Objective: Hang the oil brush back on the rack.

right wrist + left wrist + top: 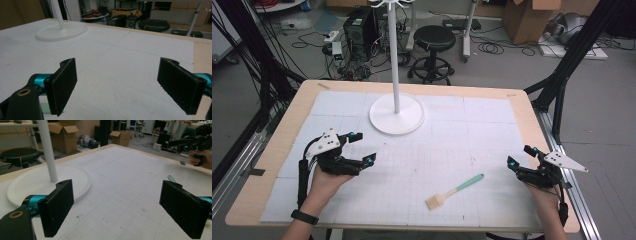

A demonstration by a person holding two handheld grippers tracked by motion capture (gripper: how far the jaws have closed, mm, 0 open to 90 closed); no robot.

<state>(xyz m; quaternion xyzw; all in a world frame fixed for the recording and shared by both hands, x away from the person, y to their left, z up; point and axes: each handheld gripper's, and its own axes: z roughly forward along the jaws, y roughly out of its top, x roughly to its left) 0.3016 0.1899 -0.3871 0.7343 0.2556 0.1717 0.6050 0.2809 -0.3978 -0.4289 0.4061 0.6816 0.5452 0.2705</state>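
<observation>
A small brush (454, 191) with a mint-green handle and a wooden head lies flat on the white gridded mat (452, 135), front and right of centre. My left gripper (363, 147) hovers open over the left of the mat, nothing between its jaws; its own view shows the jaws (117, 187) wide apart and the tip of the brush handle (171, 178) beyond the right jaw. Near the right edge, my right gripper (521, 155) is open and empty, right of the brush. In its own view the jaws (118, 63) spread over bare mat.
A white stand with a round base (397, 120) and a tall pole (393, 50) rises at the mat's far centre. The mat lies on a wooden table (287, 125). Beyond the table are a black stool (434, 40), cardboard boxes (527, 17), floor cables and black frame posts (562, 65).
</observation>
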